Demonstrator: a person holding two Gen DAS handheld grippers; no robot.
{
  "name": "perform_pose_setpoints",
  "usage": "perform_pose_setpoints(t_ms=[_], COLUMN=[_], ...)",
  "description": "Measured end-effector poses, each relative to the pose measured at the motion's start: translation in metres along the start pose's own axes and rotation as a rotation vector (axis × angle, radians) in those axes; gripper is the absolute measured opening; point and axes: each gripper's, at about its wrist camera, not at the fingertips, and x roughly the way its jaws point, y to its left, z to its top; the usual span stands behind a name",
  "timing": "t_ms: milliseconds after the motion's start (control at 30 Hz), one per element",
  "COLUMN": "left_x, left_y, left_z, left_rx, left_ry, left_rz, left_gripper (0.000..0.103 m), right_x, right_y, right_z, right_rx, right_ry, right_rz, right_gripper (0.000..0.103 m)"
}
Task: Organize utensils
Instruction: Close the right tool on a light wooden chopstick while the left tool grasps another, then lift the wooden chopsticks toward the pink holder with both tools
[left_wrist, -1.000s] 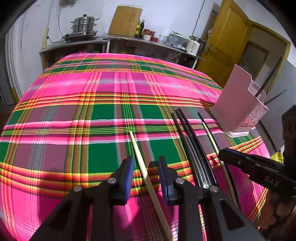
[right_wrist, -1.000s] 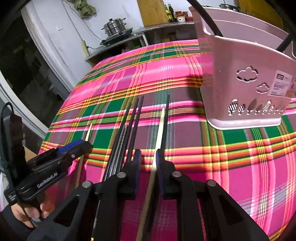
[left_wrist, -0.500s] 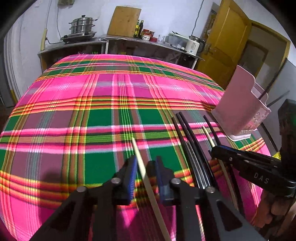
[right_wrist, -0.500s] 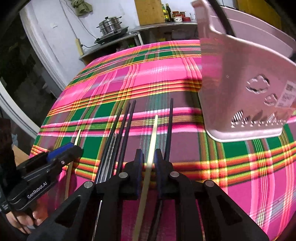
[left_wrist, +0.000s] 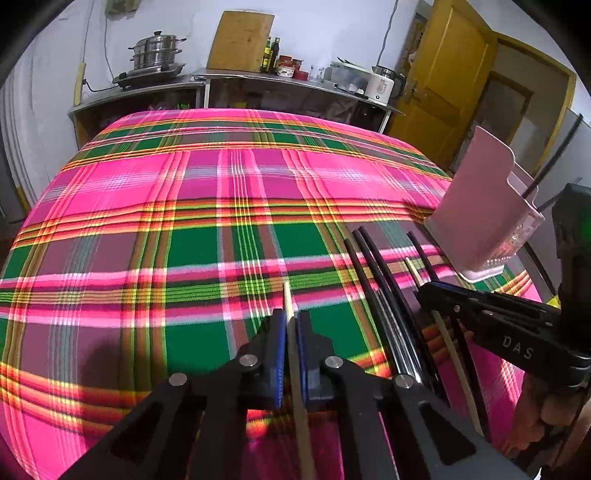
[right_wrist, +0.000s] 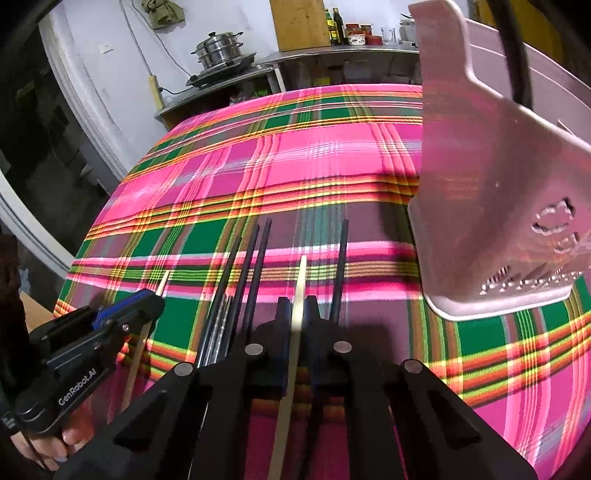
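Observation:
My left gripper (left_wrist: 290, 325) is shut on a pale wooden chopstick (left_wrist: 289, 301) that pokes out ahead of its pads. My right gripper (right_wrist: 298, 308) is shut on a second pale chopstick (right_wrist: 301, 275). Each gripper also shows in the other's view, the right (left_wrist: 491, 314) and the left (right_wrist: 110, 325). Several black chopsticks (left_wrist: 373, 266) lie side by side on the plaid cloth between the two grippers, also in the right wrist view (right_wrist: 247, 266). One more black chopstick (right_wrist: 341, 266) lies just right of my right gripper. A pink utensil basket (right_wrist: 491, 206) stands at the right, with black chopsticks standing in it.
The table is covered by a pink and green plaid cloth (left_wrist: 184, 221). Behind it a metal counter (left_wrist: 258, 79) carries a steamer pot, bottles, a cutting board and a kettle. A yellow door (left_wrist: 447, 74) is at the back right.
Both grippers have closed on their pale chopsticks, which lay between open jaws before. The right gripper has moved closer to the pink basket.

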Motion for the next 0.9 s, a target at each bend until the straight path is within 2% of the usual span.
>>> perform_pose_setpoints(t_ms=[367,567,900], left_x=[-0.024,-0.019,-0.014], left_y=[-0.002,-0.006,-0.015], left_z=[-0.026,-0.018,-0.014], left_rx=[0.028,0.059,0.118], left_ry=[0.029,0.066,0.087], left_rz=[0.004,0.015,0.053], left_gripper=[0.006,0.006,0.007], right_x=[-0.021,-0.013,-0.005], right_y=[0.008,0.012,0.016], right_z=[-0.032,-0.021,-0.011], right_rx=[-0.02,-0.041,-0.071], right_ry=[0.03,0.075,0.093], right_rz=[0.009,0.0,-0.011], right_gripper=[0.007,0.008,0.007])
